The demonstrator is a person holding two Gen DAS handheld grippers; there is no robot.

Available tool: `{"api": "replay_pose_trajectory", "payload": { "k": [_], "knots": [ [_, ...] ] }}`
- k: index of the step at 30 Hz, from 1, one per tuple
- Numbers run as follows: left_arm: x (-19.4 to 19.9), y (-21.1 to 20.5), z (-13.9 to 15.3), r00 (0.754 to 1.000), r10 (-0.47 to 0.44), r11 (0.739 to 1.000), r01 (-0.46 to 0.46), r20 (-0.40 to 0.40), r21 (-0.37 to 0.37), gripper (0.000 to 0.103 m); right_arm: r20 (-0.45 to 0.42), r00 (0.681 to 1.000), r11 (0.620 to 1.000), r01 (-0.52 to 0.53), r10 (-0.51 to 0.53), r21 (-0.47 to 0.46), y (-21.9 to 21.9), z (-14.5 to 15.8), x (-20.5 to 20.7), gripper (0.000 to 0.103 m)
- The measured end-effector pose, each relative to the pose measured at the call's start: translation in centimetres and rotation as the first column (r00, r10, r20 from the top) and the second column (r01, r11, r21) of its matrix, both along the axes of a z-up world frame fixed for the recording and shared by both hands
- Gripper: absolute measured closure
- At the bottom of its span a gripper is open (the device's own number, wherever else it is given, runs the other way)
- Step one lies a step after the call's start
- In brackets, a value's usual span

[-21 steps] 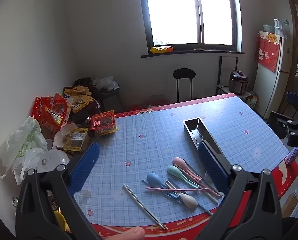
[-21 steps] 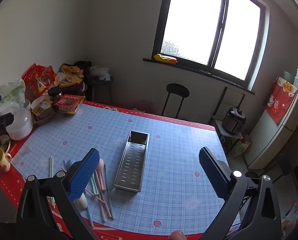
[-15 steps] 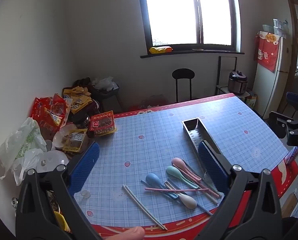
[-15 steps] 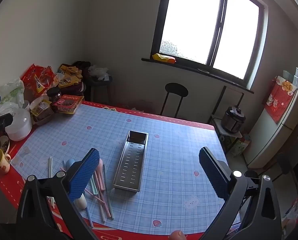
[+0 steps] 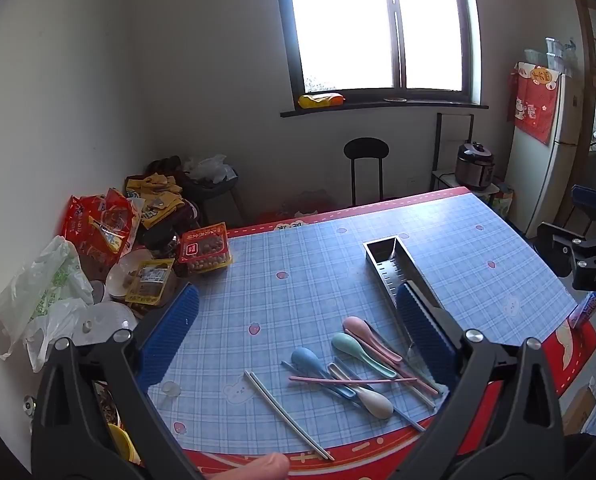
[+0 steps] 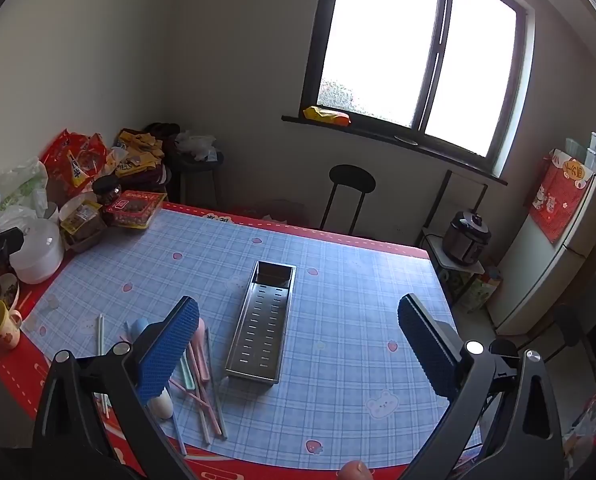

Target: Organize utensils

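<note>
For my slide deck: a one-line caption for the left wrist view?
Open left claw above pastel spoons and chopsticks beside an empty metal tray.

Both views drifted slightly: window (image 5: 382,28) sits a touch higher in frame, table (image 6: 358,280) and tray (image 6: 264,320) marginally lower.

Both wrist views look down, sharing the table (image 5: 306,264), apparently from above.
</note>
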State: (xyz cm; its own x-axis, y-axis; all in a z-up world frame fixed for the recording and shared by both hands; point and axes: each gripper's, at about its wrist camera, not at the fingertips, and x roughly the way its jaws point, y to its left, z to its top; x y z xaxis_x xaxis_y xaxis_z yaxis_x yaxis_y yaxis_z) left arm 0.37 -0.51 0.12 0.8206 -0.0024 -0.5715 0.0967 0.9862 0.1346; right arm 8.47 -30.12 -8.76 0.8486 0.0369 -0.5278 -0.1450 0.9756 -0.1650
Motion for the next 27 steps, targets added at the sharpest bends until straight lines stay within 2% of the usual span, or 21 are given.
{"api": "replay_pose_trajectory", "payload": {
  "k": [27],
  "knots": [
    [-0.15,0.06,0.28,1.000,0.000,1.000,0.000,0.003,0.000,0.006,-0.001,1.000,1.000,0.001,-0.001,0.014,-0.22,0.73,-0.33,0.005]
  ]
}}
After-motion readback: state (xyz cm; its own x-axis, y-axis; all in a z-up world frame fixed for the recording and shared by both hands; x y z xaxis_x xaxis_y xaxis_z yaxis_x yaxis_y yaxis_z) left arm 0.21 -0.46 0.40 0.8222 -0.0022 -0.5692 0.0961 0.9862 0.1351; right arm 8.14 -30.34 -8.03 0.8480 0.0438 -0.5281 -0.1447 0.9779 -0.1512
